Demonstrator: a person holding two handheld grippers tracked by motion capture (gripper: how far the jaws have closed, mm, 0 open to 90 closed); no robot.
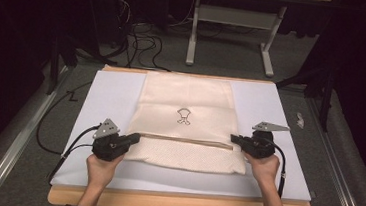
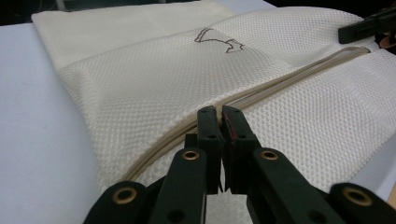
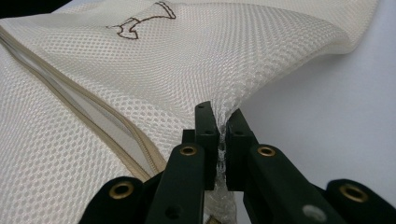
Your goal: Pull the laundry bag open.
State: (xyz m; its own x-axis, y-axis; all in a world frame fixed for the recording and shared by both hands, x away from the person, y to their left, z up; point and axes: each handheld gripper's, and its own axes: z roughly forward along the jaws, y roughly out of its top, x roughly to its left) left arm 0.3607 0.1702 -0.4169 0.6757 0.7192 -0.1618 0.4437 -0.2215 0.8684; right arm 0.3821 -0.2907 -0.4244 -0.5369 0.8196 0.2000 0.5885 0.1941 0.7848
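We pinch the cream mesh bag on the white sheet with our left gripper and right gripper at its 2 sides, so we think the fold is started, not finished.

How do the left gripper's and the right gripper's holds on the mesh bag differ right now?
The left gripper pinches the mesh bag at the near end of its zipper seam; the right gripper pinches plain mesh at the bag's side edge, beside the seam. The fabric lies flat at the left gripper, but puckers into a raised fold at the right gripper. Both are shut on the bag, at opposite ends of the seam.
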